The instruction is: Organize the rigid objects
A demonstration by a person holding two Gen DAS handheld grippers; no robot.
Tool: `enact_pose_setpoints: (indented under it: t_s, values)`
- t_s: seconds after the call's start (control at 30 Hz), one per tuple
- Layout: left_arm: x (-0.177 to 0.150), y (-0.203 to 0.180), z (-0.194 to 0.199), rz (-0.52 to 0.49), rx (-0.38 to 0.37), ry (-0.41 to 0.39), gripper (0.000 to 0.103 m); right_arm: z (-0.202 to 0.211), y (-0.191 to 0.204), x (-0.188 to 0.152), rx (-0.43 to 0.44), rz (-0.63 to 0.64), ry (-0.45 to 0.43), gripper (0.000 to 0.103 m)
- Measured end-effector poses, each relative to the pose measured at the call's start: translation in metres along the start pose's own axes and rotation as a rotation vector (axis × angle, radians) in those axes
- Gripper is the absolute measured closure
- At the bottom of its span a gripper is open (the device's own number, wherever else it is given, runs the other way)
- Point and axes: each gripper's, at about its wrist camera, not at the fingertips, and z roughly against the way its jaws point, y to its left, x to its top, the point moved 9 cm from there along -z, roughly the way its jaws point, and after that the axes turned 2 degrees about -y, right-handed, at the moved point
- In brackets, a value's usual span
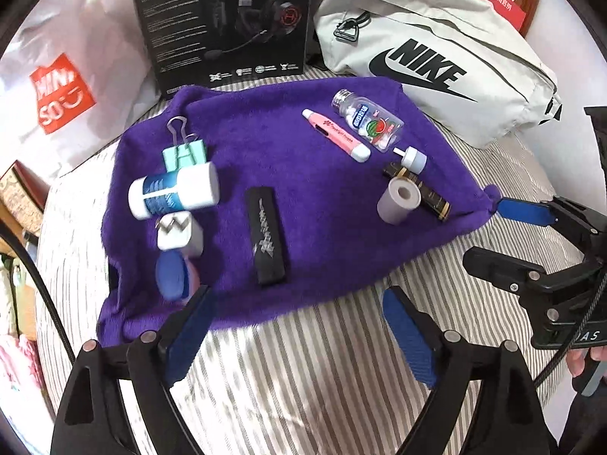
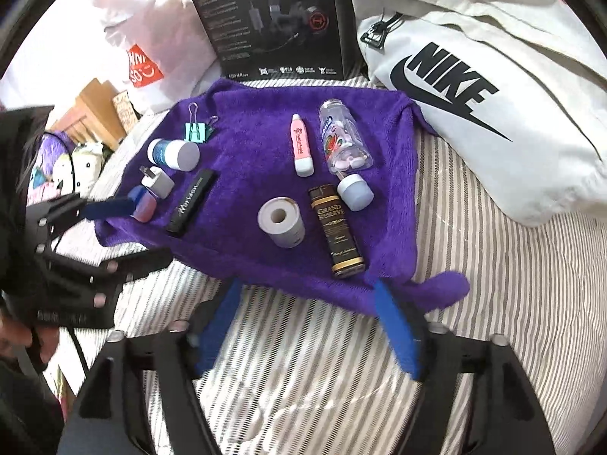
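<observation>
Left gripper [image 1: 296,333] is seen with jaws spread wide, nothing between the blue pads; it hangs over the striped bedding [image 1: 303,398] at the near edge of the purple towel [image 1: 303,197]. Right gripper [image 2: 311,326] is likewise spread and empty, at the towel's near right corner.

All small items lie ahead of both tools, on the towel. Nearest the left gripper: blue eraser [image 1: 172,275], white plug [image 1: 178,235], black bar [image 1: 267,235] with its long axis running away from the tool. Nearest the right gripper: dark brown bottle [image 2: 335,229], long axis likewise running away, label read as "GRAND RESERVE"; paper roll [image 2: 282,222] just beside it.

Further out: pink marker [image 2: 302,144], clear candy bottle [image 2: 341,140], white jar [image 2: 172,153], green binder clip [image 2: 197,129].

Beyond the towel: bag marked "NIKE" [image 2: 474,87], a headset box [image 2: 273,19], a "MINISO" shopping bag [image 1: 60,91], lettering partly cut off.

Judged: either hand is placed for a first pick.
</observation>
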Motion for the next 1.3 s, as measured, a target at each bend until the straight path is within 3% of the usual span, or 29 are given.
enact_pose_setpoints:
  t_s: [0.17, 0.23, 0.33, 0.67, 1.3]
  values:
    - [-0.019, 0.01, 0.013, 0.068, -0.01, -0.001, 0.01, 0.01, 0.009, -0.008, -0.04, -0.016, -0.001, 0.009]
    - [-0.025, 0.015, 0.022, 0.089, -0.022, -0.013, 0.01, 0.018, 0.014, -0.012, -0.066, -0.004, -0.004, 0.0]
    - [-0.031, 0.015, 0.037, 0.078, -0.053, -0.044, 0.01, 0.034, 0.021, -0.016, -0.077, -0.001, -0.029, 0.0]
    - [-0.049, 0.016, 0.075, 0.063, -0.029, -0.093, 0.01, 0.071, 0.032, -0.035, -0.1, -0.003, -0.067, 0.0]
    - [-0.063, 0.008, 0.097, 0.062, 0.004, -0.104, 0.01, 0.107, 0.035, -0.045, -0.126, 0.01, -0.124, 0.0]
